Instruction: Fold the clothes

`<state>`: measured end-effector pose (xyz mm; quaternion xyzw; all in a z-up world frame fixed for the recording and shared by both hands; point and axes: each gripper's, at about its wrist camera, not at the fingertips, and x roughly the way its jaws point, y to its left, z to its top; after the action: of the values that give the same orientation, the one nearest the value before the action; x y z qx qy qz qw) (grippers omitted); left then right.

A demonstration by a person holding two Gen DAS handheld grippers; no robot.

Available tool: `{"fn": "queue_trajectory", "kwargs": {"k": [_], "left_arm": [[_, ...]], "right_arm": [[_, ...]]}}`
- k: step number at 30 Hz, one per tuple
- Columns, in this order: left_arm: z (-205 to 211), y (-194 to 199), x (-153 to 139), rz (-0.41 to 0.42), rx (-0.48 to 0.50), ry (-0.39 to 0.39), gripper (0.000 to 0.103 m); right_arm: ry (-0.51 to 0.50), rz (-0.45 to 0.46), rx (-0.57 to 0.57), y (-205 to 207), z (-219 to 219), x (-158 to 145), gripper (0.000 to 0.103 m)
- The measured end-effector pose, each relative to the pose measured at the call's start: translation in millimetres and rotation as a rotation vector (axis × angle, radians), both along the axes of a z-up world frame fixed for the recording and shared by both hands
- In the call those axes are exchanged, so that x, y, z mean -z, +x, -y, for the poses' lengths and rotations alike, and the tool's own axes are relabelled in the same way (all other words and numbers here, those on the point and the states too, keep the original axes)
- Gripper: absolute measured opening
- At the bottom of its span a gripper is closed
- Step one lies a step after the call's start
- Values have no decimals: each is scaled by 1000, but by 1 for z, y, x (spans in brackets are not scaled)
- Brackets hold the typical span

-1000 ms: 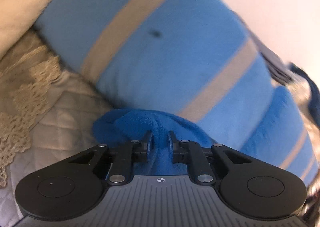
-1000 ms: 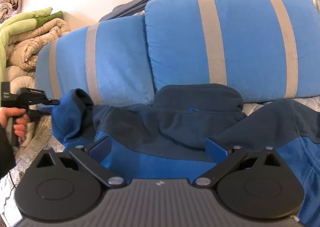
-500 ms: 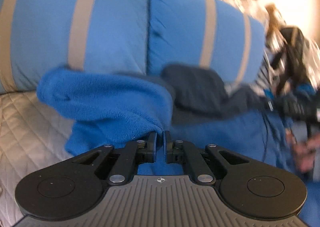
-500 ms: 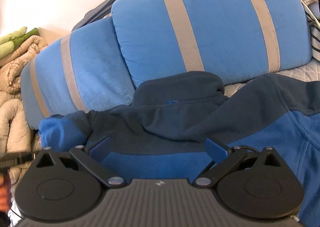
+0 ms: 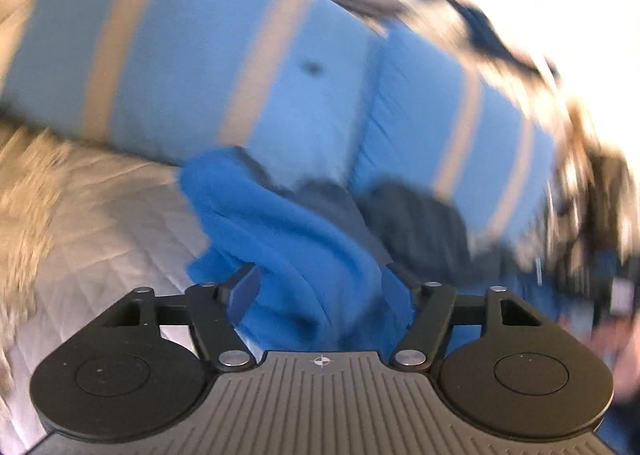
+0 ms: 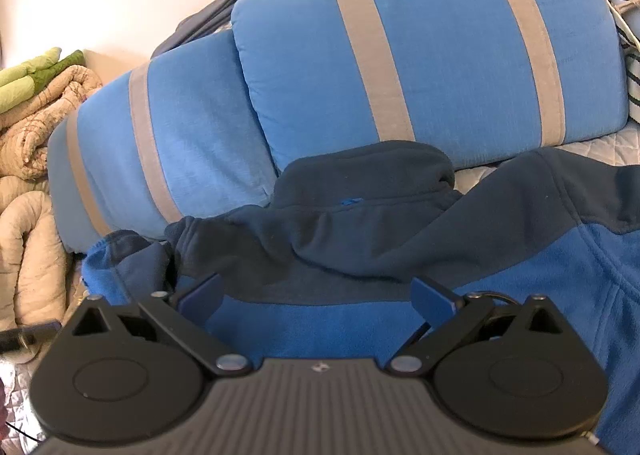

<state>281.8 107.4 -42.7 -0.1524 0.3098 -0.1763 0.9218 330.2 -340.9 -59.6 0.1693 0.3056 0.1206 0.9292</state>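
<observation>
A fleece jacket (image 6: pixel 360 223), bright blue with a navy yoke and collar (image 6: pixel 368 171), lies spread on the bed against the cushions. Its left sleeve (image 5: pixel 288 223) is bunched and folded in toward the body. In the blurred left wrist view my left gripper (image 5: pixel 320 275) hangs over this sleeve. Its jaws are opening and the blue fleece lies loose between them, with neither pad pressing on it. My right gripper (image 6: pixel 318 289) stands open just above the jacket's blue chest, holding nothing. The sleeve end (image 6: pixel 116 259) shows at the left in the right wrist view.
Two blue cushions with grey stripes (image 6: pixel 440 55) lean behind the jacket. A quilted pale bed cover (image 5: pixel 112 235) lies to the left. Folded blankets (image 6: pixel 36 111) are piled at the far left, and a dark garment (image 6: pixel 224 11) lies behind the cushions.
My left gripper, shut on the blue sleeve before, carried it in toward the jacket's body and has spread its jaws, letting the sleeve go. My right gripper stayed open over the jacket.
</observation>
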Motion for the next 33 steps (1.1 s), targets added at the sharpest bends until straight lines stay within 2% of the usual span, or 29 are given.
{"fn": "queue_trajectory", "kwargs": {"k": [1,5,8,12,16,20,21,22,23,25,28,33], "left_arm": [[-10,7,2,-17,-59,-63,67],[-39,39,19,-98,-242,-201,67],[-57,57,35,-147,-321,-345,67],[-77,73,44,-139,-371,-432,66],[-84,89,48,-155,-334,-533,66],[-73,106,52,-238,-282,-515,65],[-71,108,55,-258,-281,-509,52],[-68,110,57,-277,-284,-500,28],[-65,110,57,-284,-292,-487,22],[-60,108,55,-277,-308,-469,17],[-54,98,42,-227,-342,-436,16],[-65,71,-1,-85,-400,-368,15]], "right_arm": [[2,-1,0,0,0,0,103],[2,-6,-4,1,0,1,103],[4,-9,-8,1,0,1,103],[7,-13,-12,2,0,2,103],[9,-25,-23,4,-2,4,103],[10,-31,-32,5,-4,5,103],[11,-32,-33,5,-4,5,103],[13,-33,-34,5,-4,5,103],[16,-34,-37,6,-3,5,103],[22,-36,-38,7,-3,6,103],[30,-53,-37,8,-2,10,103],[35,-84,-34,10,-1,18,103]]}}
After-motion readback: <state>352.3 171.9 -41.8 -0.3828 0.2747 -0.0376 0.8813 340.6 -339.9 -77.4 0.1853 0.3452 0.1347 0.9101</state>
